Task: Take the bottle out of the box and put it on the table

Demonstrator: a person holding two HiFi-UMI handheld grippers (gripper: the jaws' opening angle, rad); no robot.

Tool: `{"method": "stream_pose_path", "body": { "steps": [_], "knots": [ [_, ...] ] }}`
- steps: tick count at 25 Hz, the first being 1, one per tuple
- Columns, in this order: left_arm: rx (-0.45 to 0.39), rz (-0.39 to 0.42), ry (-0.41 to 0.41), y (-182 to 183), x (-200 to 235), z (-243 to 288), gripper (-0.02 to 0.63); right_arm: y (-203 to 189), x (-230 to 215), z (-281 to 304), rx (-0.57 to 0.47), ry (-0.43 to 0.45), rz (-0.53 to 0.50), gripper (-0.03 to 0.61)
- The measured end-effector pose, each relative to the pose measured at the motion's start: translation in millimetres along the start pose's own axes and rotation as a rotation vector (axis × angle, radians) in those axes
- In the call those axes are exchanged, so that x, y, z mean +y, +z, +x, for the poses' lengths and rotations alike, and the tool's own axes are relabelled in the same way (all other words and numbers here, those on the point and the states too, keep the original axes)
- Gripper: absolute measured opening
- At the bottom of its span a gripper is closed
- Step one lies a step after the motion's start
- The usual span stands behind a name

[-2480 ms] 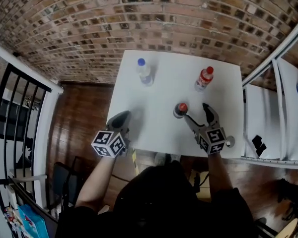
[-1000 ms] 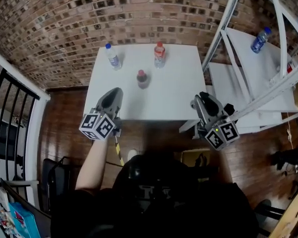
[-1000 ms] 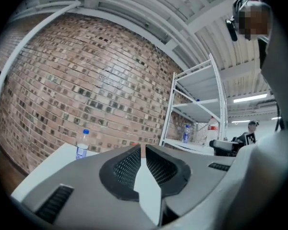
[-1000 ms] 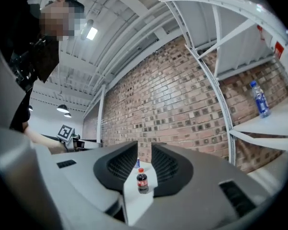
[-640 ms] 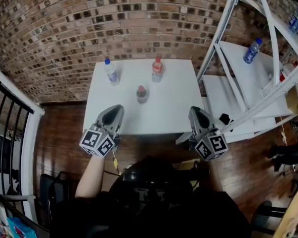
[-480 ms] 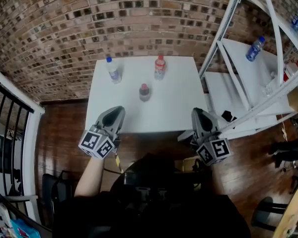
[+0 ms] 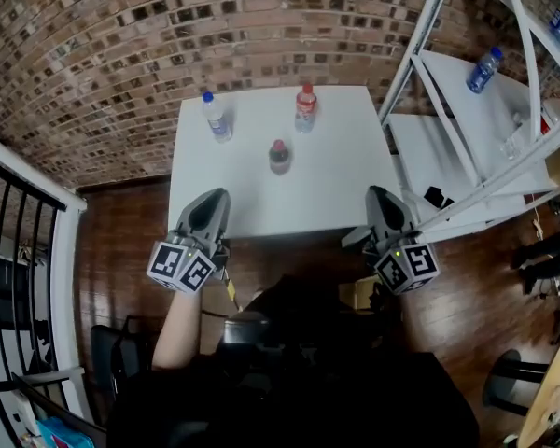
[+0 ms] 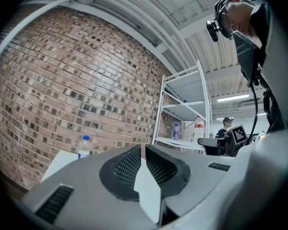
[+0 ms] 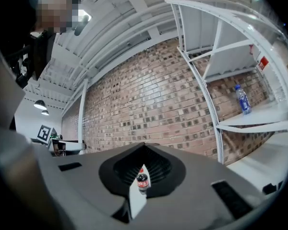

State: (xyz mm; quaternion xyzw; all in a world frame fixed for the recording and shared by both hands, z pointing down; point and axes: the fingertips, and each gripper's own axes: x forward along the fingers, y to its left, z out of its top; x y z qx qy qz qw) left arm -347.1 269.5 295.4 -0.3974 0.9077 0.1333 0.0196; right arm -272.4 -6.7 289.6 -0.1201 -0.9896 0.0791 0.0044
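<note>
Three bottles stand upright on the white table (image 7: 336, 189): a dark cola bottle (image 7: 279, 157) in the middle, a red-labelled one (image 7: 305, 108) behind it, and a clear blue-capped one (image 7: 216, 118) at the back left. My right gripper (image 7: 379, 195) hovers at the table's front right corner, shut and empty. Through the slit under its fingertips, the right gripper view (image 9: 143, 147) shows the cola bottle (image 9: 142, 180) far off. My left gripper (image 7: 215, 200) is over the front left edge, jaws all but together and holding nothing. From the left gripper (image 8: 143, 148) I see the blue-capped bottle (image 8: 84, 146).
A white metal rack (image 7: 467, 110) stands right of the table, with a blue bottle (image 7: 485, 70) on a shelf and a small black object (image 7: 437, 197) on a lower one. A brick wall (image 7: 168, 35) runs behind. A black railing (image 7: 19, 250) is at the left.
Both grippers have drawn back from the cola bottle to the table's front edge. The right jaws, open beside the bottle before, have come together. The bottle stays standing alone.
</note>
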Motion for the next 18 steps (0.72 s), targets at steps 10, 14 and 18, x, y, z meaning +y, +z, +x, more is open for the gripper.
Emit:
{"method": "stream_pose_path", "body": {
  "steps": [10, 14, 18],
  "knots": [
    [0.017, 0.009, -0.011, -10, -5, -2, 0.036, -4, 15, -6, 0.013, -0.003, -0.062, 0.0],
    [0.053, 0.037, -0.043, -16, -15, 3, 0.035, -4, 10, -12, 0.016, -0.025, -0.054, 0.001],
    [0.109, 0.063, -0.095, -29, -27, 8, 0.035, -5, 1, -16, 0.004, -0.054, -0.042, 0.002]
  ]
}}
